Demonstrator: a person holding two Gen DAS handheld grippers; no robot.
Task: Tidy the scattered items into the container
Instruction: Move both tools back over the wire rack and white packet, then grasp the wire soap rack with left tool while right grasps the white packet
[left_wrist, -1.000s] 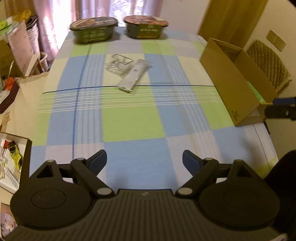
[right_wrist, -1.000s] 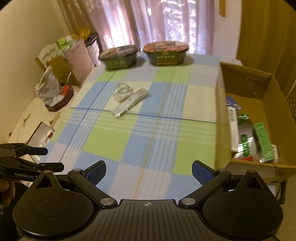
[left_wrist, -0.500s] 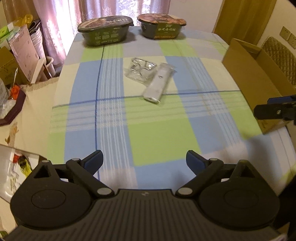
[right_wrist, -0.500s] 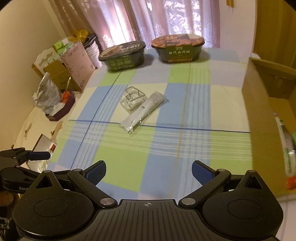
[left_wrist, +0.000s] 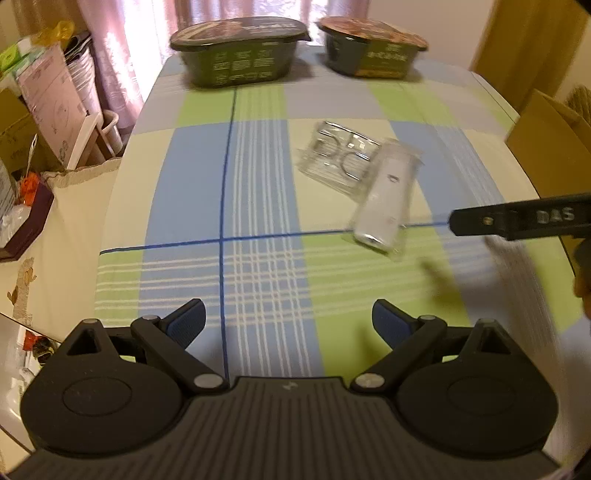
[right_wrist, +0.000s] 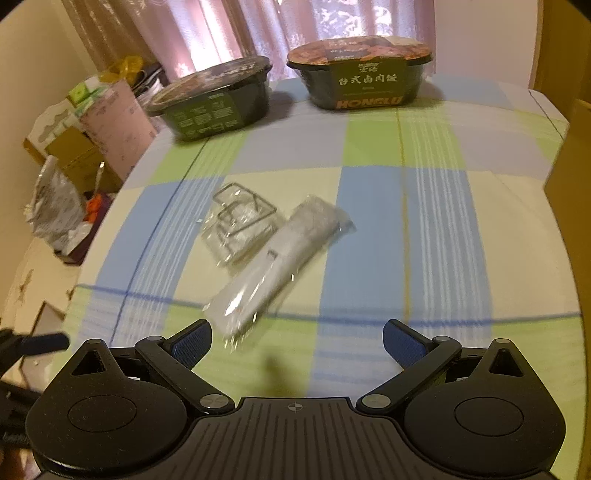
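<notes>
A white device in a clear plastic sleeve (left_wrist: 386, 197) (right_wrist: 275, 264) lies on the checked tablecloth, with a clear bag of wire parts (left_wrist: 338, 157) (right_wrist: 240, 221) touching its far left side. Two dark sealed meal bowls (left_wrist: 238, 50) (left_wrist: 373, 48) stand at the table's far edge, also in the right wrist view (right_wrist: 214, 101) (right_wrist: 364, 72). The cardboard box (left_wrist: 546, 144) (right_wrist: 570, 158) shows only as an edge at the right. My left gripper (left_wrist: 288, 325) is open over the near cloth. My right gripper (right_wrist: 295, 341) is open just short of the sleeved device, and one of its fingers (left_wrist: 517, 218) enters the left view from the right.
Left of the table stand boxes, papers and a crinkled bag (right_wrist: 59, 199) on lower furniture. A framed picture (left_wrist: 14, 354) lies at the near left. Curtains hang behind the bowls. The tablecloth (left_wrist: 258, 192) has bare room left of the bagged items.
Both grippers have moved forward towards the two bagged items, which now look much larger. The box has slid nearly out of both views to the right. Jaws stay open.
</notes>
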